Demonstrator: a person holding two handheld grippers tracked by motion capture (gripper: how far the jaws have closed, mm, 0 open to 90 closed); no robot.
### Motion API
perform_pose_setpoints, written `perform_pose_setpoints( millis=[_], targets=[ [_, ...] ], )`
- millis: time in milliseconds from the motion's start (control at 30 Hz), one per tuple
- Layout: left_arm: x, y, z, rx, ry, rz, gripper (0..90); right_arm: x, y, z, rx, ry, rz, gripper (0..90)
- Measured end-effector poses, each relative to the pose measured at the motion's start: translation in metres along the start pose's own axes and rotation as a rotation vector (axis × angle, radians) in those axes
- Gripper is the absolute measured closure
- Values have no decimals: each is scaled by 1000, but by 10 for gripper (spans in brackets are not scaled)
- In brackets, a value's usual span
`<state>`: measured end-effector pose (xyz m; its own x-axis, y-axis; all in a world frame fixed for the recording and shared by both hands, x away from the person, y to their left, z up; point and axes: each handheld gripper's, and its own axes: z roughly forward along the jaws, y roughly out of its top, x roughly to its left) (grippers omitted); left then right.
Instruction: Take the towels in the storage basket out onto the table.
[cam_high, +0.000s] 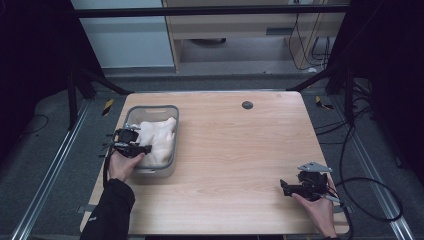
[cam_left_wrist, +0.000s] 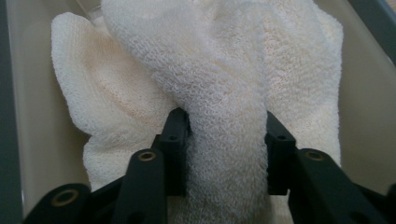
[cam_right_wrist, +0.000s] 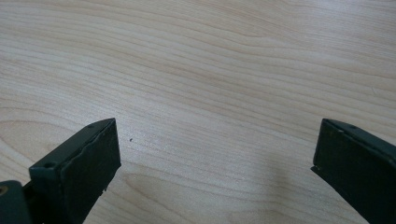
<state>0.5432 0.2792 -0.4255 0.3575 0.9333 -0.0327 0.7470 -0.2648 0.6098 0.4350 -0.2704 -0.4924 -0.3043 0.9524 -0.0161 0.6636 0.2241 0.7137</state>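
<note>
While lying lengthwise in the basket (cam_high: 172, 131), the towel (cam_left_wrist: 224, 84) is pinched by the left gripper (cam_left_wrist: 227, 140)

We see broad bare table (cam_high: 235, 150) between the grey basket (cam_high: 174, 131) and our right gripper (cam_high: 289, 188), open for passing either way. The basket's walls hem in our left gripper (cam_high: 145, 148), whose fingers (cam_left_wrist: 175, 140) press a fold of the white towel (cam_left_wrist: 224, 93) that bulks ahead. A small dark disc (cam_high: 247, 105) sits near the far edge.

The towel (cam_high: 157, 139) lies in the basket (cam_high: 150, 108) at the table's (cam_high: 240, 150) left; the right gripper (cam_high: 285, 186) sits near right.
</note>
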Motion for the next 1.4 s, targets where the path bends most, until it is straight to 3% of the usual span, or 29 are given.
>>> perform_pose_setpoints(
  millis=[167,267,400,433,533,633,767,900,1033,1167,1400],
  targets=[
    [0,-2,-3,-17,-11,8,705,0,0,1,0,1,-7,8],
    [0,0,-3,-10,-7,18,677,0,0,1,7,4,-6,8],
    [-2,-1,1,-29,16,44,418,1,0,1,10,2,-12,8],
    [-1,-2,2,-32,21,40,328,1,0,1,9,0,-12,8],
    [2,-4,6,-48,36,27,172,0,0,1,10,-2,-14,6],
    [4,-4,11,-34,27,22,80,1,-1,2,15,-9,-17,4],
    [3,0,14,5,16,22,43,0,0,2,16,-12,-19,4],
    [4,3,18,43,-3,8,45,1,-1,2,19,-11,-18,4],
    [5,5,20,79,-5,-11,101,1,0,3,22,-10,-15,4],
    [3,5,20,89,8,-17,248,1,0,2,21,-7,-14,4],
    [3,2,16,64,16,-39,493,1,0,2,18,-1,-16,5]
  ],
)
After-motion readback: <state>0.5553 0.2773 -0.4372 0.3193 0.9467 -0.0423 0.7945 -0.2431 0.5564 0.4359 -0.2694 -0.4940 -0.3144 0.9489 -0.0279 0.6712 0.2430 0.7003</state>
